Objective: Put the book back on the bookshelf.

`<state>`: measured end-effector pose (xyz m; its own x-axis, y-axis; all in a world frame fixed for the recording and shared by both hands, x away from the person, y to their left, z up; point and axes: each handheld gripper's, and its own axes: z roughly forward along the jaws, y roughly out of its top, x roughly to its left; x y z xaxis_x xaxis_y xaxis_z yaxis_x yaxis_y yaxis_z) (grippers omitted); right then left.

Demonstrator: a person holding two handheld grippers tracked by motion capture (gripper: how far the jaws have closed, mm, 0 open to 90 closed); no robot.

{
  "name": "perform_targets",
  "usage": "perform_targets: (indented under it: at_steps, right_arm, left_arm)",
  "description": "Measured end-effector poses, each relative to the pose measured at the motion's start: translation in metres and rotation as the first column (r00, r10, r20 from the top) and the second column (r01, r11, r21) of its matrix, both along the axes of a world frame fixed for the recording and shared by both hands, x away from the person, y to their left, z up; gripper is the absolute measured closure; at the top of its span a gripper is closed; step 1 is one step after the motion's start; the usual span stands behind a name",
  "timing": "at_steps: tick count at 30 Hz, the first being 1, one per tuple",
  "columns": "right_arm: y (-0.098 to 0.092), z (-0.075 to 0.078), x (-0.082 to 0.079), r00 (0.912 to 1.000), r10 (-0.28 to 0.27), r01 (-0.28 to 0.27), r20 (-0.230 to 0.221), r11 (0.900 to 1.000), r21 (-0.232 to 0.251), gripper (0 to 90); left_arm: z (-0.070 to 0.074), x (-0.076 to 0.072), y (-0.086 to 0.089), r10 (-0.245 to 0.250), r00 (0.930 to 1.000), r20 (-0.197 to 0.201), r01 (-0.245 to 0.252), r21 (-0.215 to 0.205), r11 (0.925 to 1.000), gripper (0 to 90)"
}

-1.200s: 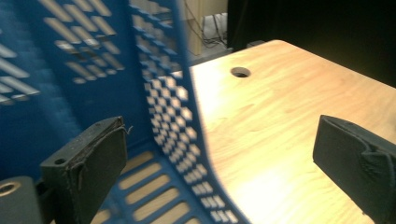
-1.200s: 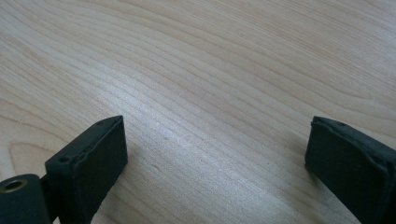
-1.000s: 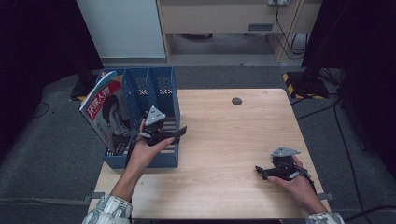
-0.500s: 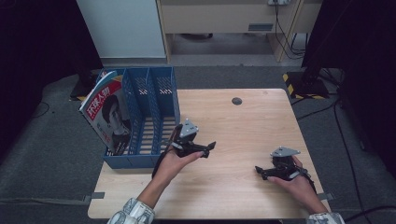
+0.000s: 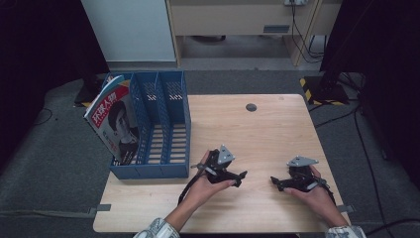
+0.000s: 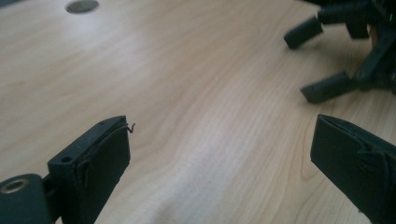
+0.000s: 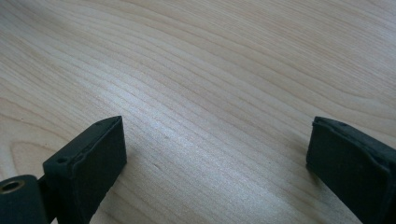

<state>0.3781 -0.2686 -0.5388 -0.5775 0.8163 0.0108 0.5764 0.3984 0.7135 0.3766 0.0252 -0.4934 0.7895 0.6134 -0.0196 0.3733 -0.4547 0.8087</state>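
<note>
Resting: both grippers low over table, nothing held.
L gripper: jaws wide apart.
R gripper: jaws wide apart.
Risk: tips near; careless swing → clash.
Magazine: leans in rack; may tip.

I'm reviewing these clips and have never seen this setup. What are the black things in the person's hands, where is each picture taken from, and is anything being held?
There is no robot here: a person holds a hand-held two-jaw tool in each hand, the left gripper and the right gripper. The high view looks down from above the wooden table. The other two pictures come from cameras riding on each gripper, looking along its black jaws. Both sets of jaws stand wide apart over bare wood, holding nothing. On the table's left stands a blue file rack with a magazine leaning in its leftmost slot. A small dark round spot sits near the far edge.
</note>
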Motion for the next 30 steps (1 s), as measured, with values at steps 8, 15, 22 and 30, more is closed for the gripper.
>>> perform_targets:
  at_steps: [8, 15, 22, 30]
  right_arm:
    - [-0.001, 0.0, 0.0, 1.0, 0.005, -0.005, -0.002, 1.0, 0.001, 5.4]
    - [-0.001, 0.0, 0.0, 1.0, 0.007, -0.007, -0.001, 1.0, 0.0, 5.4]
    - [-0.001, 0.0, 0.0, 0.9999, 0.012, -0.012, -0.001, 1.0, -0.001, 5.4]
    - [-0.001, 0.0, 0.0, 0.9999, 0.011, -0.011, -0.002, 1.0, 0.0, 5.4]
  left_arm:
    - [-0.021, -0.004, -0.018, 0.002, 0.9996, -0.028, -0.001, 0.055, 0.9985, 4.6]
    - [-0.034, 0.006, -0.015, 0.041, 0.9988, -0.026, -0.037, 0.114, 0.9928, 4.7]
    - [-0.038, 0.019, 0.002, 0.123, 0.9913, -0.046, -0.119, 0.088, 0.989, 5.0]
    - [-0.042, 0.026, 0.009, 0.16, 0.9848, -0.067, -0.153, 0.098, 0.9833, 5.1]
